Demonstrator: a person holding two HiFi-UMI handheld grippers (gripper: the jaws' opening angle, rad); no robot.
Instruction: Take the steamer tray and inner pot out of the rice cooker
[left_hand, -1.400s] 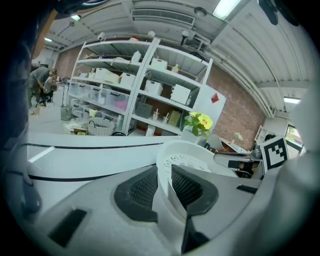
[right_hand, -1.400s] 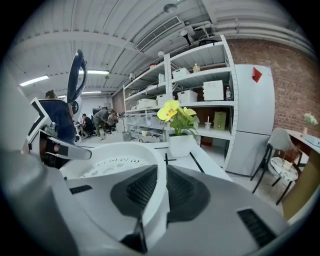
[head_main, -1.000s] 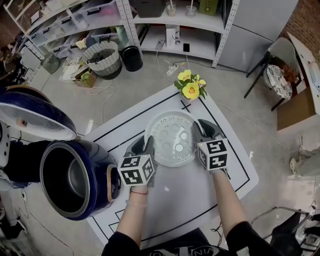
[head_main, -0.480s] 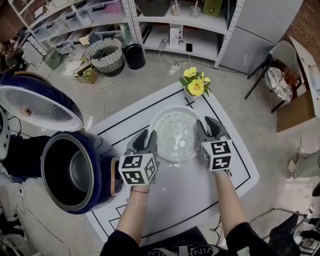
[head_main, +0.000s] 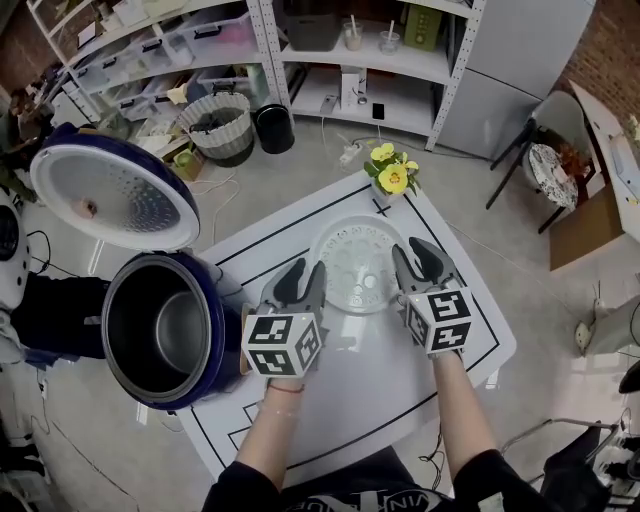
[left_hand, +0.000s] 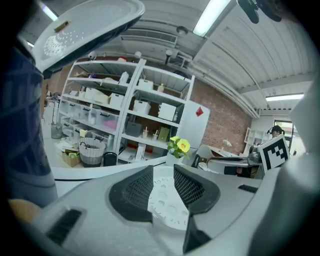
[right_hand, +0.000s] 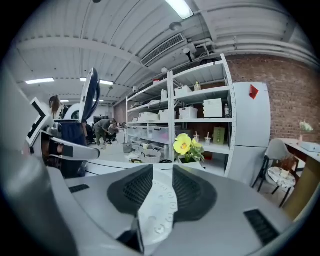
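Note:
The white perforated steamer tray (head_main: 358, 262) lies on the white table (head_main: 380, 400), in front of the flowers. My left gripper (head_main: 303, 278) hovers over the tray's left edge and my right gripper (head_main: 415, 262) over its right edge. In the left gripper view the jaws (left_hand: 162, 182) are opening; the tray (left_hand: 162, 200) shows through the gap below, not pinched. The right gripper (right_hand: 162, 187) stands open too, with the tray (right_hand: 157, 207) seen between its pads. At the left, the dark blue rice cooker (head_main: 215, 330) has its lid (head_main: 115, 195) up and the metal inner pot (head_main: 160, 335) inside.
A pot of yellow flowers (head_main: 392, 172) stands at the table's far corner, close behind the tray. Shelving (head_main: 300, 40), a basket (head_main: 218, 122) and a black bin (head_main: 273, 128) are on the floor beyond. A chair (head_main: 555, 150) is at the right.
Both grippers have risen from the tray's sides and their jaws have widened. The tray stays flat on the table. The view has shifted, showing more of the cooker lid.

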